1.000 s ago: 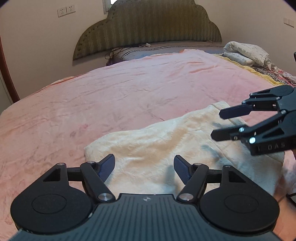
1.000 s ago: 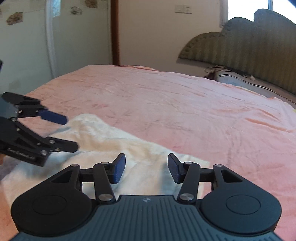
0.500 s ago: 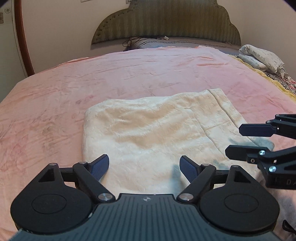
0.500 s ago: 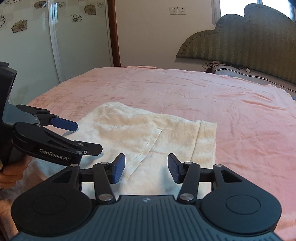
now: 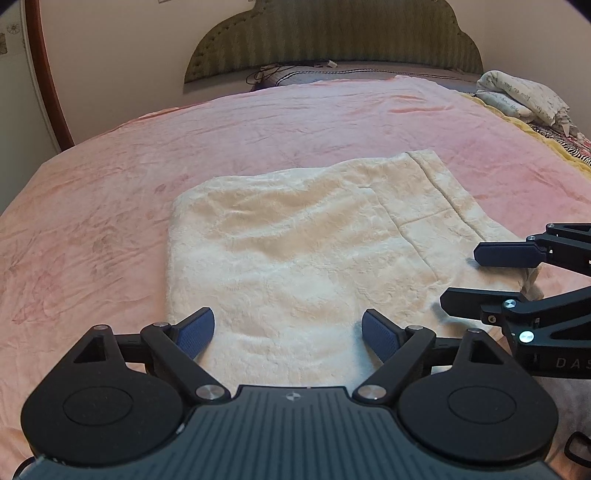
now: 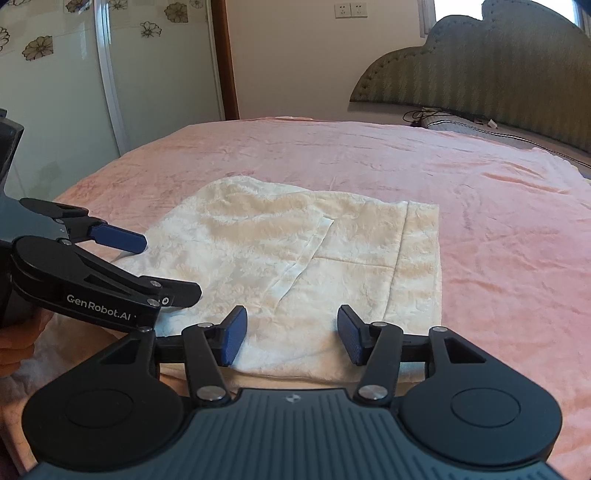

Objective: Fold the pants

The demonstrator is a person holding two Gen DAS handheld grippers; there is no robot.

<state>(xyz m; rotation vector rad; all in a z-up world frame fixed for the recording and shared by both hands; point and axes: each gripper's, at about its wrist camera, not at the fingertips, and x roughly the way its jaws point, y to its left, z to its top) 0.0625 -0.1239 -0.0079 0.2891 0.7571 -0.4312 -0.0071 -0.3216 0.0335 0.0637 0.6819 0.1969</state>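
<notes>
**Cream pants folded on the pink bed, two grippers above the near edge**

One pair of cream-white, fleecy pants [image 5: 295,251] lies folded into a flat, nearly rectangular packet on the pink, softly wrinkled blanket [image 5: 92,221] of the bed. The pile has an embossed pattern, and a narrow seam [image 6: 299,266] runs diagonally over the top layer. A straight hem band follows the packet's right edge.

Two black plastic grippers are over the near edge of the pants. The left gripper [image 5: 288,332] has two blue ribbed pads; its jaws are opening and stand wide apart, with nothing pressed between them. The right gripper [image 6: 288,336] has the same two blue pads; its jaws are also opening, narrower than the left, and they clamp nothing. Each gripper appears from the side in the other's view.

Behind the bed stands one olive-green padded headboard [image 5: 332,33] with a scalloped top. One folded white printed cloth [image 5: 524,96] lies at the far right corner. On the wall sit two white sockets [image 6: 351,10].
</notes>
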